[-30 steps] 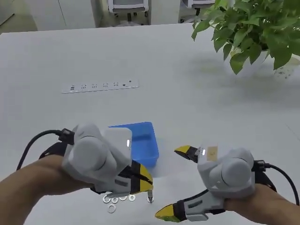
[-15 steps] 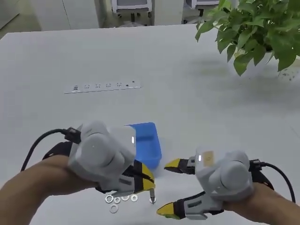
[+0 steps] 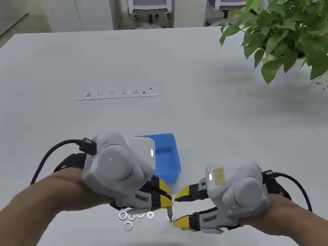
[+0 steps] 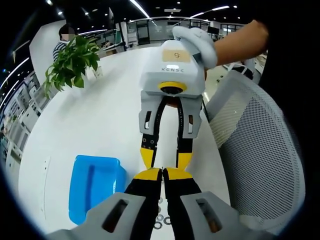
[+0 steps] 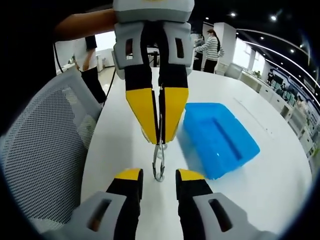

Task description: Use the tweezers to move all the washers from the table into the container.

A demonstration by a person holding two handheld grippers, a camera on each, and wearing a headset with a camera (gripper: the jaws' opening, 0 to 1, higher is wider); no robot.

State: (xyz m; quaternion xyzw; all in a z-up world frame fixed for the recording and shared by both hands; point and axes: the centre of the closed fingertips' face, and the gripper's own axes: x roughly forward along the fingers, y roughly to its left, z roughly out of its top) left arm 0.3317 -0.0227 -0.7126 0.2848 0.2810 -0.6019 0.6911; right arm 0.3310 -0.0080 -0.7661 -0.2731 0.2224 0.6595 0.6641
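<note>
washers (image 3: 136, 216) clustered on the tabletop (image 3: 205, 77), near the blue container (image 3: 171, 151), on the person's side | tweezers (image 5: 159, 160) clamped in left tongs (image 5: 159, 139), pointing down beside the washers | right tongs (image 5: 159, 175) moderately parted, empty, tips near the tweezers' lower end

The right gripper (image 3: 177, 207) has slid toward 9 o'clock and its fingers (image 3: 183, 192) have drawn closer together, now flanking the tweezers (image 5: 159, 160) clamped by the left gripper (image 5: 159, 139).
</note>
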